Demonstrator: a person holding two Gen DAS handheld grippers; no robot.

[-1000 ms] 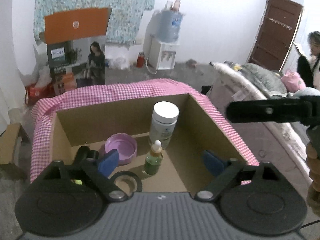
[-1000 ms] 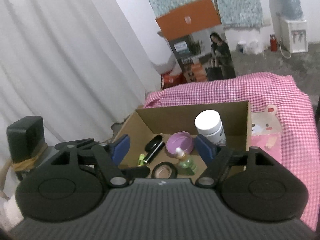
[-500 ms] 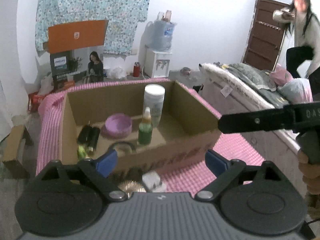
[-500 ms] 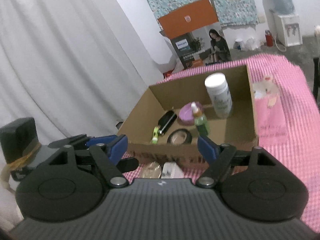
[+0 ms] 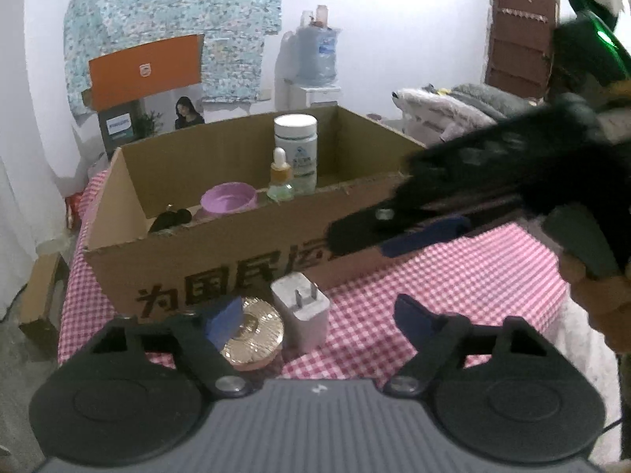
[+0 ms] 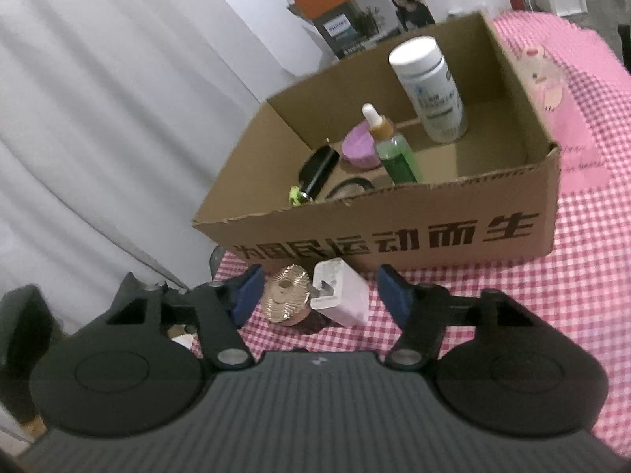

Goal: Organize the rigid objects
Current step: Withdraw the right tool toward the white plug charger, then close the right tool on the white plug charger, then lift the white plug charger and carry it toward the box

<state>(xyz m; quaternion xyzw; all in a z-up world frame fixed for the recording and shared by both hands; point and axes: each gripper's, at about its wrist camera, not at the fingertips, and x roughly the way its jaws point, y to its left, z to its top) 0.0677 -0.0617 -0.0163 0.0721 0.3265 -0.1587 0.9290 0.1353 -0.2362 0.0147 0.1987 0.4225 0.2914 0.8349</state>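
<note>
- Gold disc (image 5: 252, 333) and white charger plug (image 5: 300, 313) lie on the checked cloth (image 5: 453, 276), touching or nearly so, just in front of the cardboard box (image 5: 221, 272); both not yet boxed
- Box contents, left to right in the left wrist view: black item (image 5: 169, 220), purple lid (image 5: 228, 201), dropper bottle (image 5: 280, 177), white jar (image 5: 296, 149), the last two upright; a ring-shaped item (image 6: 349, 187) shows only in the right wrist view
- Left gripper (image 5: 315, 317): jaws have just been closing; pads apart, nothing pressed; disc sits at its left pad, plug between the pads
- Right gripper (image 6: 317, 289): jaws have just been closing; released, disc and plug both between the pads, neither clamped; seen blurred in the left view, reaching across the box front
- Risk: both grippers bear on the same pair, so they may collide or knock the pieces about
- Risk: a closure over disc and plug together would likely pinch one and squeeze the other out; plug's smooth casing may slip or twist
- Risk: lifting low over the front wall could snag the box and topple the dropper bottle
</note>
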